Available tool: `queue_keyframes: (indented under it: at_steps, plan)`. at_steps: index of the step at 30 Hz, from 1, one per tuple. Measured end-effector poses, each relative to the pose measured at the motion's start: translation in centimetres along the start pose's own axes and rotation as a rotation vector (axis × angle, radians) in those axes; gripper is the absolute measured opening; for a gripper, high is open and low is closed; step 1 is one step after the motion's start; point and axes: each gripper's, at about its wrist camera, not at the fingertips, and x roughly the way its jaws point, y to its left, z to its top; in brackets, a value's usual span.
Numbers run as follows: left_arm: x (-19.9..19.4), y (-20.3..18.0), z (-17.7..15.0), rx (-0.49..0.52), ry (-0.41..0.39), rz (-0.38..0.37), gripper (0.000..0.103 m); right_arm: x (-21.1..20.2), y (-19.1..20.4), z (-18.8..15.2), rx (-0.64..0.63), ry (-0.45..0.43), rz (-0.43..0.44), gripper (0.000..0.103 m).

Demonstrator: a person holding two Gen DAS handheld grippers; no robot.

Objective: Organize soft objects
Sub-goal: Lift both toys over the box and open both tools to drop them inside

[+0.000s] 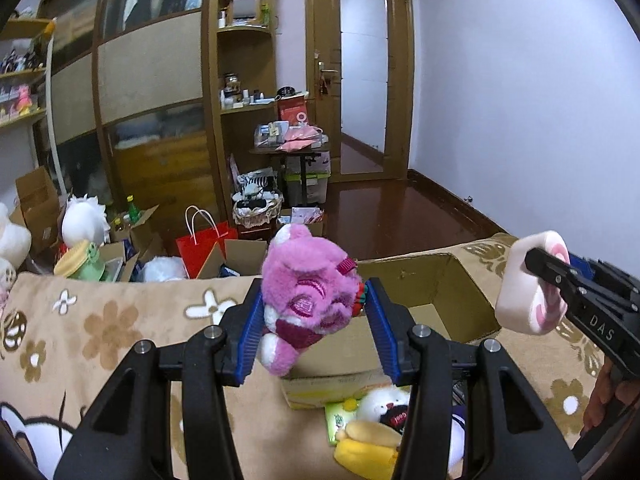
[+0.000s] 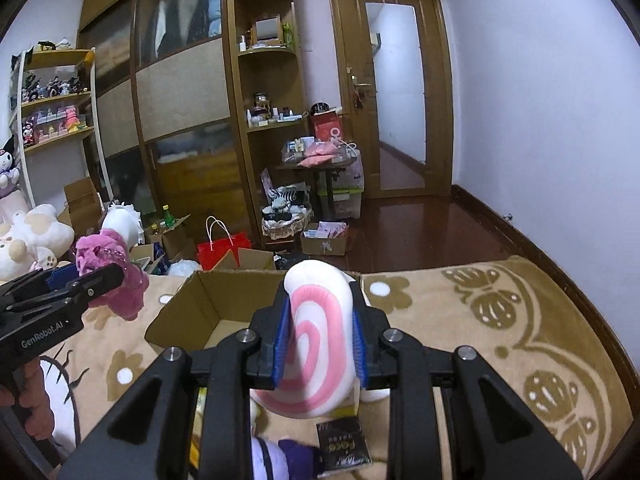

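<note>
My left gripper (image 1: 314, 312) is shut on a pink plush bear (image 1: 308, 300), held above the bed in front of an open cardboard box (image 1: 444, 280). The bear (image 2: 112, 272) and the left gripper (image 2: 116, 274) also show at the left of the right wrist view. My right gripper (image 2: 320, 320) is shut on a white plush swirl cushion with pink spiral (image 2: 316, 340), squeezed between the blue pads above the box (image 2: 192, 312). From the left wrist view, the swirl cushion (image 1: 528, 288) hangs at the right in the right gripper (image 1: 536, 264).
A beige flowered blanket (image 1: 104, 328) covers the bed. More soft toys lie near the box: a white bear and yellow plush (image 1: 376, 436), a purple toy (image 2: 280, 456). The floor beyond holds boxes, a red bag (image 1: 204, 244), white plush (image 1: 82, 224), a wardrobe and a door.
</note>
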Motion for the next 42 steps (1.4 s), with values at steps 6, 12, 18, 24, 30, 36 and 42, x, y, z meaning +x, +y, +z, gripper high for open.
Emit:
queue_keyframes:
  at_steps: [6, 12, 18, 24, 30, 36, 42]
  plan:
    - [1.9, -0.3, 1.0, 0.026, 0.015, -0.008, 0.048, 1.4, 0.0, 0.9, -0.017, -0.006, 0.02, 0.028]
    - [4.0, 0.5, 0.9, 0.005, 0.061, -0.041, 0.048, 3.5, 0.5, 0.9, -0.045, 0.013, 0.033, 0.029]
    - [5.3, 0.0, 0.2, 0.048, 0.066, -0.042, 0.049, 5.7, 0.8, -0.2, -0.054, 0.054, 0.061, 0.031]
    - [5.1, -0.6, 0.0, 0.051, 0.041, -0.1, 0.049, 7.2, 0.7, -0.9, -0.039, 0.077, 0.083, 0.033]
    - [4.8, -0.2, 0.1, 0.02, 0.011, -0.126, 0.049, 7.5, 0.7, -1.1, -0.032, 0.078, 0.076, 0.034]
    - [4.3, 0.5, 0.4, -0.027, -0.013, -0.167, 0.049, 7.6, 0.6, -1.2, -0.021, 0.064, 0.079, 0.036]
    - [5.3, 0.9, 0.0, -0.085, 0.041, -0.234, 0.049, 7.7, 0.5, -1.3, -0.019, 0.063, 0.083, 0.039]
